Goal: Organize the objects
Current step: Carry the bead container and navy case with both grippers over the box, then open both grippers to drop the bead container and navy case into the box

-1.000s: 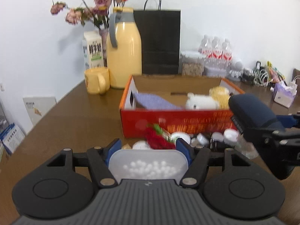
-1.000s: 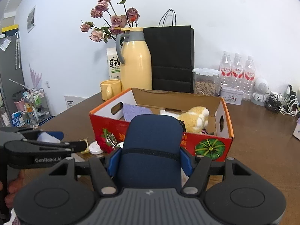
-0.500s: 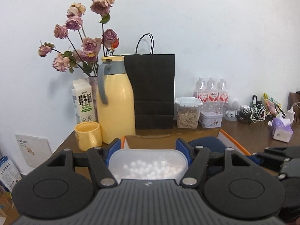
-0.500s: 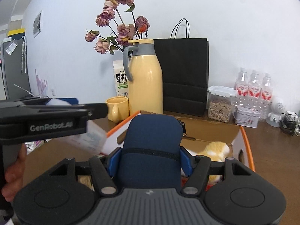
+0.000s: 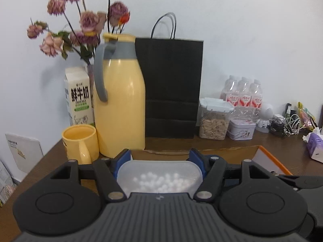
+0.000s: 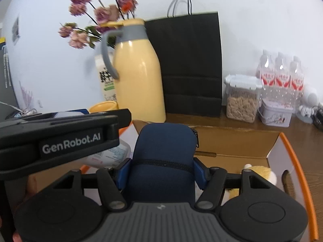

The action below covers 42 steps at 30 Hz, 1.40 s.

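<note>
My left gripper is shut on a translucent plastic container with small white balls inside; its blue pads press both sides. Beyond it shows the far wall of the open cardboard box. My right gripper is shut on a navy blue zipped pouch, held above the inside of the box. A yellow plush toy lies in the box at the right. In the right wrist view my left gripper hangs close at the left, over the box's left end, the container under it.
Behind the box stand a yellow thermos jug, a yellow mug, a milk carton, dried flowers and a black paper bag. To the right are a cereal jar, a tin, water bottles, cables and tissues.
Both grippers have travelled forward from in front of the box to over it, each still gripping its object. The red box front and the loose items before it have left view.
</note>
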{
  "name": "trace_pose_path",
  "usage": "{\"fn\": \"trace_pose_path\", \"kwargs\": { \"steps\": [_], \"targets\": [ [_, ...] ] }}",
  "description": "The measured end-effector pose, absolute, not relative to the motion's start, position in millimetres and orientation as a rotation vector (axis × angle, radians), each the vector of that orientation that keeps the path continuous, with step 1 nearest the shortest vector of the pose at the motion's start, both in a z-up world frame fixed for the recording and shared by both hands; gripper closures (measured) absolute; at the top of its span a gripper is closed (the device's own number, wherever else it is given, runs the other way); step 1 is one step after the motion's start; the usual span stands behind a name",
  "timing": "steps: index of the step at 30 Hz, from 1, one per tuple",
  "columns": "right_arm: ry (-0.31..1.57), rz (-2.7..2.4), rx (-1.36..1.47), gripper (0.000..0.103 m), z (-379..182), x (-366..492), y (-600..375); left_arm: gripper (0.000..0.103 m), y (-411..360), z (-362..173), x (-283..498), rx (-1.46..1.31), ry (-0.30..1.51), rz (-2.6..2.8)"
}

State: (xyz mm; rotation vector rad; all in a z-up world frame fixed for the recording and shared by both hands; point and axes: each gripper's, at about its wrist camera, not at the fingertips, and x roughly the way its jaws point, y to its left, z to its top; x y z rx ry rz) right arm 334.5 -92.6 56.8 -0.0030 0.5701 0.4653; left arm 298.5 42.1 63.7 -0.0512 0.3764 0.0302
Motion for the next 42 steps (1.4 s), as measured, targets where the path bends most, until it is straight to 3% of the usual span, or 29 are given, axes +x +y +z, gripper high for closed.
{"fn": "trace_pose_path", "kwargs": {
  "steps": [8,9,10,11,12,14,26,42],
  "targets": [
    [0.596,0.43,-0.014,0.04,41,351,-86,0.036,50,41,323,-0.037,0.45,0.016],
    [0.603,0.425,-0.02,0.039,41,352,-85,0.035,48,40,323,-0.028,0.453,0.019],
    [0.61,0.417,-0.027,0.037,41,351,-85,0.026,46,39,322,-0.02,0.45,0.027],
    [0.609,0.406,-0.035,0.034,41,350,-84,0.017,44,40,321,-0.009,0.441,0.038],
    [0.601,0.395,-0.043,0.02,42,349,-84,0.0,43,41,318,0.003,0.43,0.051],
    [0.582,0.368,-0.06,0.0,45,345,-84,0.0,42,45,312,0.009,0.394,0.075],
    [0.573,0.373,-0.082,0.0,58,331,-90,0.0,43,60,301,-0.005,0.423,0.081],
    [0.516,0.357,-0.128,0.0,89,261,-138,0.0,50,90,227,0.016,0.387,0.092]
  ]
}}
